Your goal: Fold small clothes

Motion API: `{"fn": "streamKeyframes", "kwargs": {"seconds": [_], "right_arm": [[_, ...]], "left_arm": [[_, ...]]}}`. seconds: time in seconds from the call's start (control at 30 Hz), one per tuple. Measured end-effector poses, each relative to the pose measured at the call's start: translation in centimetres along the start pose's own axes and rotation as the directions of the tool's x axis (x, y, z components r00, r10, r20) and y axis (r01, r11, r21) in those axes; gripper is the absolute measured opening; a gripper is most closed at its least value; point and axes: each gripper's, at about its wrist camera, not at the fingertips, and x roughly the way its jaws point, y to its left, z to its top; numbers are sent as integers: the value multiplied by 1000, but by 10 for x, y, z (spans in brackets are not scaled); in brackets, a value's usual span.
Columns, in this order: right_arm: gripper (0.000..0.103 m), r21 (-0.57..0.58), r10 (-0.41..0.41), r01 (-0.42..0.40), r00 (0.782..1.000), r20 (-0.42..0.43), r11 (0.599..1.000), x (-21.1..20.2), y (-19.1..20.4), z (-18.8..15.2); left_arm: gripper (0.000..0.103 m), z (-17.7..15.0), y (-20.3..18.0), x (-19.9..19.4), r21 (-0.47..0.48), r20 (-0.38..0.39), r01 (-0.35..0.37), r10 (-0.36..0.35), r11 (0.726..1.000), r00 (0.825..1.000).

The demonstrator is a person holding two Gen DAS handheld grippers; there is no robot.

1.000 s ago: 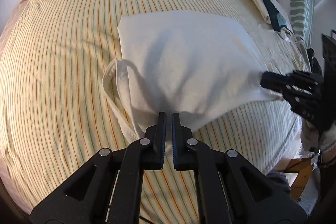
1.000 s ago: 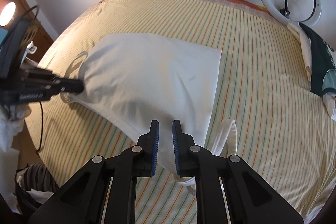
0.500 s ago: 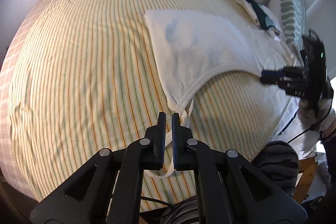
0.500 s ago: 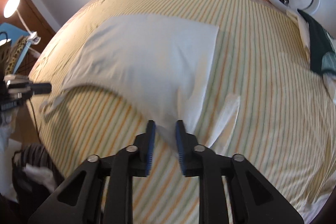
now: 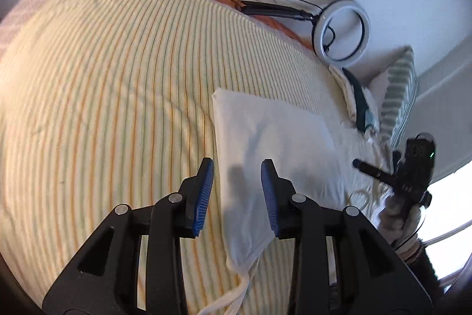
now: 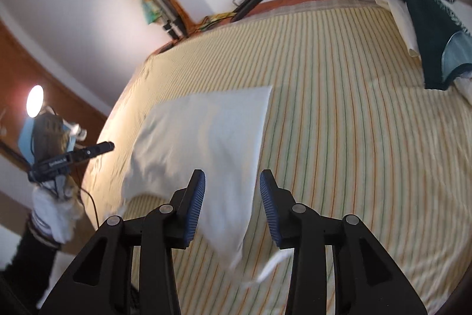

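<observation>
A white sleeveless top lies spread flat on the striped bedsheet, straps towards the near edge. It also shows in the right wrist view. My left gripper is open and empty, above the top's left shoulder corner. My right gripper is open and empty, above the top's right shoulder corner, with a loose strap below it. Each gripper shows from the other's camera: the right one and the left one.
A pile of folded clothes with a dark green garment lies at the bed's far right, by a striped pillow. A ring light and tripod legs stand against the wall behind the bed. A lamp glows at left.
Both grippers have let go of the top's shoulder corners and opened. The top has dropped flat onto the sheet. Both grippers have lifted and tilted up.
</observation>
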Motion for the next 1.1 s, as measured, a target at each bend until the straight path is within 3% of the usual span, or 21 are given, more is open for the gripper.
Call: {"fn": "streamKeyframes", "kwargs": {"seconds": [0.2,0.3,0.47,0.63,0.7,0.73,0.77,0.8,0.9,1.1], "right_arm": [[37,63,8,-8,1000,-12,998,28,-10,18],[37,43,6,-6,1000,3,999,33,-2,18],[37,-91,-61,59,998,-21,994,50,20,12],[37,-46,-29,28,999,-33,999,56,5,15],[37,-25,-17,16,999,-31,1000,55,0,18],[37,-21,-25,24,999,-30,999,55,-2,19],[37,-19,-30,29,999,-32,999,55,-3,19],[37,-15,-33,32,999,-35,999,56,-3,20],[37,-33,-43,42,998,-37,999,57,-1,19],[36,-50,-60,59,998,-26,997,58,3,17]], "left_arm": [[32,26,22,36,-99,-28,21,-24,995,999],[32,34,31,47,-147,-27,71,-76,987,997],[32,43,27,54,-150,-25,137,-142,979,990],[32,51,24,62,-140,-24,121,-126,983,992],[31,55,30,69,-175,-24,149,-155,973,988],[22,56,33,73,-190,-20,164,-171,968,985],[5,57,33,75,-198,-16,172,-179,965,984],[4,58,34,77,-207,-12,185,-192,961,981],[2,59,34,75,-205,51,186,-180,961,982],[2,58,40,61,-209,147,98,-68,973,987]]}}
